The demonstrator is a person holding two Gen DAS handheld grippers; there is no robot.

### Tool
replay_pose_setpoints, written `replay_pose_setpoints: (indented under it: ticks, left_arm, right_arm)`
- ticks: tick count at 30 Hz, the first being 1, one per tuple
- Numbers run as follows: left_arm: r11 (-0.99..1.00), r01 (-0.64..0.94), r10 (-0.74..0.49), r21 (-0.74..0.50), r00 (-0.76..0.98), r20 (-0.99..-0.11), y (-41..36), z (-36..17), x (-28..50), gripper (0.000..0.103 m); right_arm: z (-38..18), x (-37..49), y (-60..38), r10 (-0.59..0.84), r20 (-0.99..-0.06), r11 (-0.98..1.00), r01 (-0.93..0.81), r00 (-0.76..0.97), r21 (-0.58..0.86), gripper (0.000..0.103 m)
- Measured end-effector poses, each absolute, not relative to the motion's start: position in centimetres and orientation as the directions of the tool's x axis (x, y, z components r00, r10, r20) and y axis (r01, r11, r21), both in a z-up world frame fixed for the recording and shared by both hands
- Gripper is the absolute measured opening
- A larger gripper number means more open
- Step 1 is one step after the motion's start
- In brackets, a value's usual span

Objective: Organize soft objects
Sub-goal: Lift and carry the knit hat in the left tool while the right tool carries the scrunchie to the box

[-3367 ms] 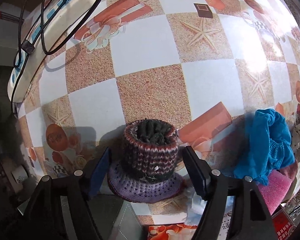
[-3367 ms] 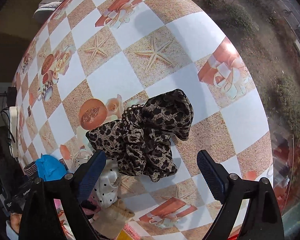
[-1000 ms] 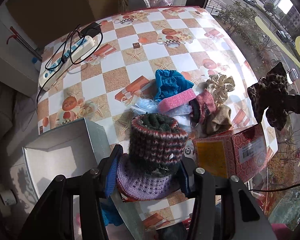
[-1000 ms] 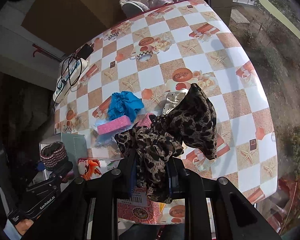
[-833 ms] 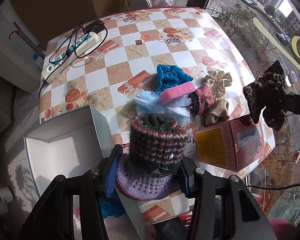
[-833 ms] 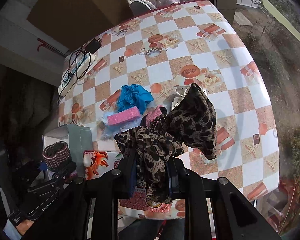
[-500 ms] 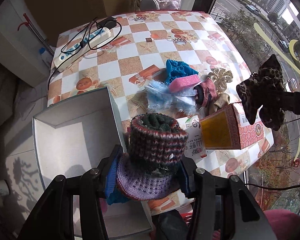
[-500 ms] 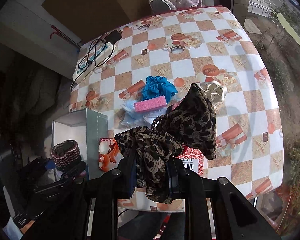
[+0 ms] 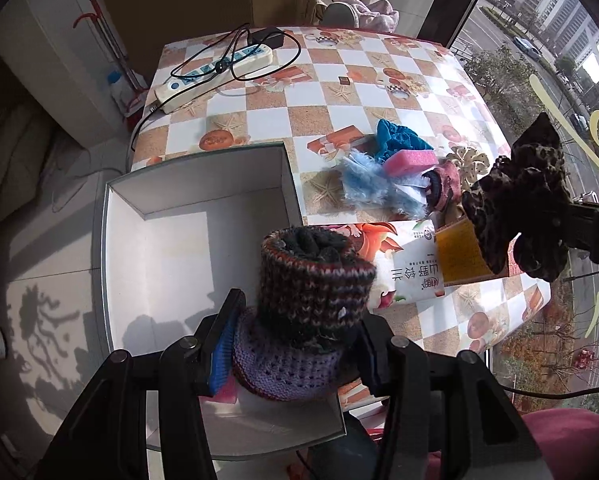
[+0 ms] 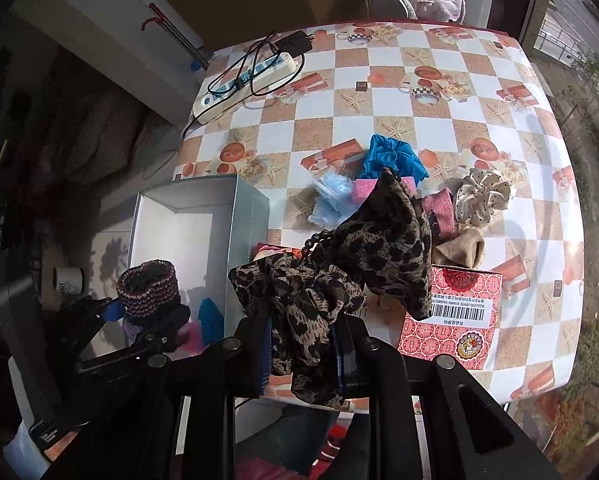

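My left gripper (image 9: 295, 344) is shut on a striped knitted hat (image 9: 311, 280) with a purple brim, held above the near end of an open grey box (image 9: 155, 248) with a white inside. The hat also shows in the right wrist view (image 10: 149, 284). My right gripper (image 10: 301, 352) is shut on a leopard-print scrunchie (image 10: 339, 268), held high over the table's near edge; the scrunchie shows at the right of the left wrist view (image 9: 519, 200). Pink and blue soft items (image 10: 203, 320) lie in the box.
On the checkered table (image 10: 439, 80) lie a blue cloth (image 10: 393, 156), a pink sponge (image 9: 409, 162), a fluffy light-blue item (image 9: 367, 184), a dotted cream scrunchie (image 10: 485, 196), a beige sock (image 10: 459, 252) and a red carton (image 10: 451, 320). A power strip (image 9: 215, 76) lies at the far left.
Both grippers have risen and pulled back from the table with their items. The left gripper with the hat has moved over the open box, which now fills more of its view.
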State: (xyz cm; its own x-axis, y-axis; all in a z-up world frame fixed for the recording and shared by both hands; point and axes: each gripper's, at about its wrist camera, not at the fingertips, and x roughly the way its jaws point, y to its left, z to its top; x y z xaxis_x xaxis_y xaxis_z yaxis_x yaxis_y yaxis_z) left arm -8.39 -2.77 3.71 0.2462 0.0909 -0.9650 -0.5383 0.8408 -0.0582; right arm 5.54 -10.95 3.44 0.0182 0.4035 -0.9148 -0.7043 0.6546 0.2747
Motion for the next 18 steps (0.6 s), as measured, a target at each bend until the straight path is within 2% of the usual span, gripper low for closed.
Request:
replay_pose_setpoints:
  ticks: [18]
  left_arm:
    - [0.753,-0.654,0.119,-0.075,0.247,-0.962,0.0,3.0,-14.1,0.054]
  right_arm:
    - [3.3,-0.3,-5.3,0.362,-0.932,0.513,-0.828,-0.028,0.225,0.025]
